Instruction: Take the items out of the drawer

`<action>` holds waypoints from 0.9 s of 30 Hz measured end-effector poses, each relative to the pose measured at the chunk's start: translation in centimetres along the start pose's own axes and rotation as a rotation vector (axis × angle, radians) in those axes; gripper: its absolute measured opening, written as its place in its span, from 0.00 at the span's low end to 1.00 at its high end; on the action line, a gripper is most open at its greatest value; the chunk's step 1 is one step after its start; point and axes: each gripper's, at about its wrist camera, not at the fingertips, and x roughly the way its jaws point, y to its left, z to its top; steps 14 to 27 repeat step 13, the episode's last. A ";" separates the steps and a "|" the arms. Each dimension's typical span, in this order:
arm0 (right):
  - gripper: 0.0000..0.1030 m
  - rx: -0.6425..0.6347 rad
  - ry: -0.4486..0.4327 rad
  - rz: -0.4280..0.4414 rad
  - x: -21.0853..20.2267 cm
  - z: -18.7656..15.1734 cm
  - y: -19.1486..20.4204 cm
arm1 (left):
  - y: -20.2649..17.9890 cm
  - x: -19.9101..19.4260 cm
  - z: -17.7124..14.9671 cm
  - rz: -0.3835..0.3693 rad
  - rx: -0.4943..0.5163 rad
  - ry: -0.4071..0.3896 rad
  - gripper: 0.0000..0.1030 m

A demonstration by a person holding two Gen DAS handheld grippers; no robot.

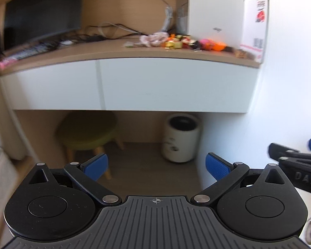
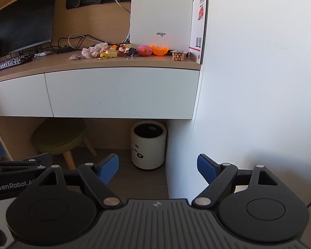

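Both grippers are hanging out low in front of the counter, well back from it. Left gripper (image 1: 156,167) has its jaws spread wide with nothing between them, same deal for the right gripper (image 2: 158,169), blue pads apart and empty. Each one peeks into the edge of the other's view, so they sit side by side.

Past them, under the counter, there's an olive green stool (image 2: 60,134) on wooden legs and a white cylindrical bin (image 2: 148,147) with a little cartoon face, standing on the floor to the stool's right, near the wall.

Above that, the right-hand drawer (image 2: 122,92) is a plain white front, fully shut, with a second drawer front (image 2: 18,97) beside it on the left.

Up on the counter (image 2: 51,67) sits a heap of small items (image 2: 126,50): something pink and crumpled, yellow bits, an orange plastic piece, and a small pack of round snacks (image 2: 178,55). Behind them stands a white "aigo" box (image 2: 161,12), with a monitor (image 2: 22,18), keyboard (image 2: 10,62) and cable tangle off to the left.
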 end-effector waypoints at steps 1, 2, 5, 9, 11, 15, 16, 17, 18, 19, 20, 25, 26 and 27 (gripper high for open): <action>0.81 0.004 0.000 -0.007 0.1 0.1 -0.2 | 0.1 0.4 0.3 -0.042 -0.016 -0.003 0.75; 0.81 0.011 0.003 -0.013 0.3 0.3 -0.4 | 0.3 0.8 0.7 -0.079 -0.039 -0.003 0.20; 0.81 0.020 0.021 -0.016 0.9 0.8 -0.8 | 0.8 2.5 2.3 -0.130 -0.109 -0.001 0.12; 0.81 -0.001 0.043 -0.014 1.3 2.5 -0.6 | 2.5 2.6 5.6 -0.157 -0.142 -0.077 0.11; 0.81 -0.005 0.059 -0.010 1.2 4.1 -0.7 | 3.8 2.7 7.9 -0.160 -0.135 -0.081 0.11; 0.81 -0.011 0.067 0.000 1.1 6.4 -0.5 | 5.8 3.4 10.5 -0.102 -0.134 -0.073 0.13; 0.81 -0.011 0.067 0.000 1.1 6.4 -0.5 | 5.8 3.4 10.5 -0.102 -0.134 -0.073 0.13; 0.81 -0.011 0.067 0.000 1.1 6.4 -0.5 | 5.8 3.4 10.5 -0.102 -0.134 -0.073 0.13; 0.81 -0.011 0.067 0.000 1.1 6.4 -0.5 | 5.8 3.4 10.5 -0.102 -0.134 -0.073 0.13; 0.81 -0.011 0.067 0.000 1.1 6.4 -0.5 | 5.8 3.4 10.5 -0.102 -0.134 -0.073 0.13; 0.81 -0.011 0.067 0.000 1.1 6.4 -0.5 | 5.8 3.4 10.5 -0.102 -0.134 -0.073 0.13; 0.81 -0.011 0.067 0.000 1.1 6.4 -0.5 | 5.8 3.4 10.5 -0.102 -0.134 -0.073 0.13; 0.81 -0.011 0.067 0.000 1.1 6.4 -0.5 | 5.8 3.4 10.5 -0.102 -0.134 -0.073 0.13; 0.81 -0.011 0.067 0.000 1.1 6.4 -0.5 | 5.8 3.4 10.5 -0.102 -0.134 -0.073 0.13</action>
